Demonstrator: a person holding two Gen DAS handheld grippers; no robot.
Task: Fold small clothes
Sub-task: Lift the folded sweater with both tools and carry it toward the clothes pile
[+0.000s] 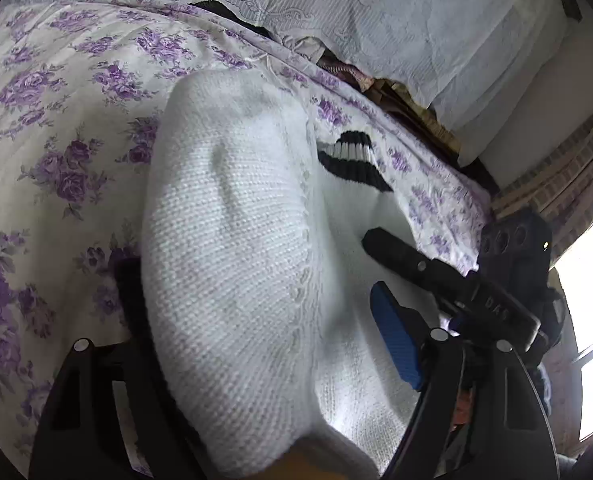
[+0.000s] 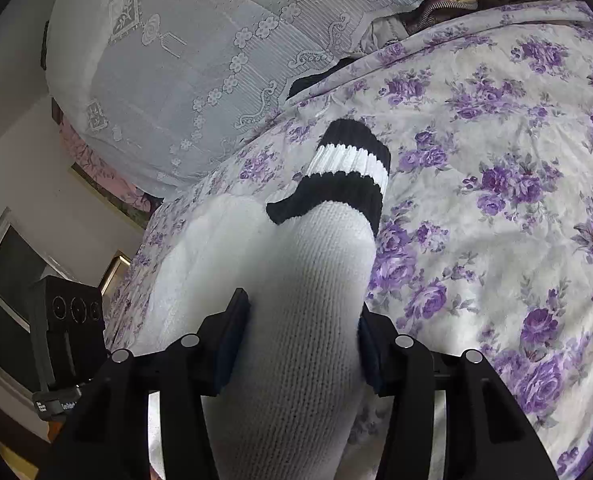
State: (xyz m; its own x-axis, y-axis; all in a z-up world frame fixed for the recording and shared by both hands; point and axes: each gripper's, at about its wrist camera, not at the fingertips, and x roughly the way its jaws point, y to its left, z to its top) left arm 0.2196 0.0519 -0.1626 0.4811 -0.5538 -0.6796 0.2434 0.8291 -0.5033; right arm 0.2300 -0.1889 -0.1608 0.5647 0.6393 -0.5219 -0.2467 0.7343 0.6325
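Note:
A white knitted sock (image 2: pixel 296 264) with a black-and-white striped cuff (image 2: pixel 348 168) lies lengthwise on the bed. My right gripper (image 2: pixel 302 308) is shut on its middle, with both pads pressed against the sides and the cuff pointing away. In the left wrist view the sock's toe end (image 1: pixel 232 216) bulges up between the fingers of my left gripper (image 1: pixel 252 280). That gripper is open: its blue pad (image 1: pixel 396 344) stands apart from the bulge, and the other finger is mostly hidden behind the knit. The right gripper's black finger (image 1: pixel 412 266) reaches in from the right, and the cuff (image 1: pixel 352 152) lies beyond.
The bedspread (image 2: pixel 496 184) is white with purple flowers. A lace-covered pillow (image 2: pixel 200 48) lies at the bed's head, with crumpled clothes (image 1: pixel 348 72) in the gap beside it. A bright window (image 1: pixel 592 320) is at the right. The left gripper's body (image 2: pixel 72 316) shows at the lower left.

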